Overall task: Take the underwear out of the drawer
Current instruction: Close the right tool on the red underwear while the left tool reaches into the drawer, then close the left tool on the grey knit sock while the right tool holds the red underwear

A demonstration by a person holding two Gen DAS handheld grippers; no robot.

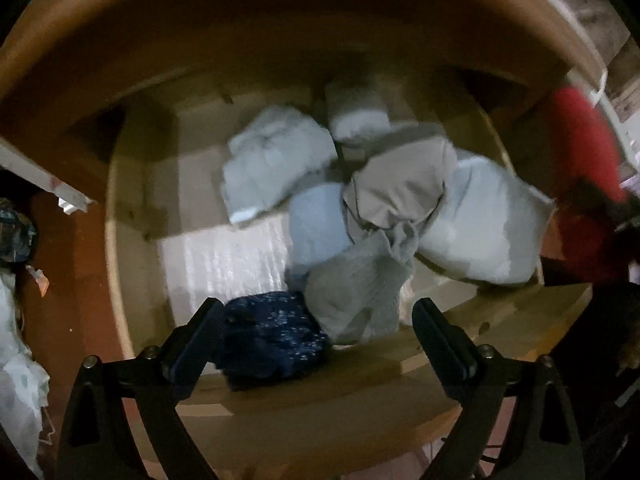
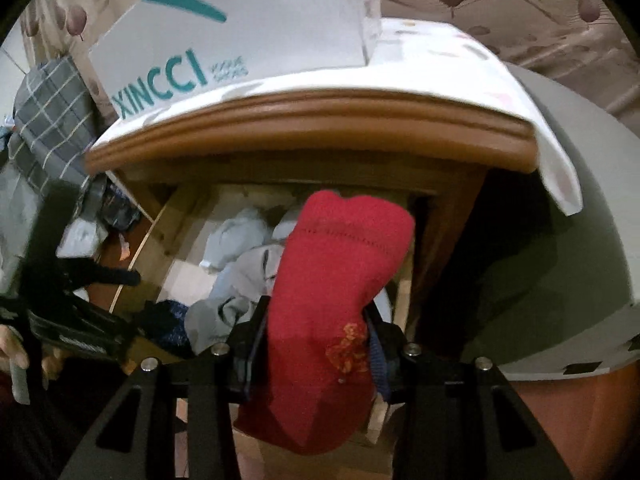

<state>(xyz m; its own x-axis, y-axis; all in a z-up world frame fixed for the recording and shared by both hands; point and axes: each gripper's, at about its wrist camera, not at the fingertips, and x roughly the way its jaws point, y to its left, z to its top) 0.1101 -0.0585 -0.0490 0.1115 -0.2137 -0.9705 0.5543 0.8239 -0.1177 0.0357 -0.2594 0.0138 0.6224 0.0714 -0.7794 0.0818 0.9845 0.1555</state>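
The wooden drawer (image 1: pixel 120 240) stands pulled out, with several folded garments inside in pale blue, white, beige and grey. A dark blue speckled piece (image 1: pixel 268 336) lies at the near edge beside a grey one (image 1: pixel 356 296). My left gripper (image 1: pixel 318 308) points down over these two with its jaws wide open, and I cannot tell if it touches them. My right gripper (image 2: pixel 316 308) is shut on red underwear (image 2: pixel 344 248) with an orange motif, held up above the drawer (image 2: pixel 168 232). The red underwear (image 1: pixel 580 152) also shows blurred at the right of the left wrist view.
The cabinet top (image 2: pixel 304 120) overhangs the drawer and carries a white cloth and a white box (image 2: pixel 224 40) with teal lettering. A checked grey fabric (image 2: pixel 52 112) hangs at the left. A grey rounded surface (image 2: pixel 580 260) fills the right. A hand (image 2: pixel 12 352) shows at the left edge.
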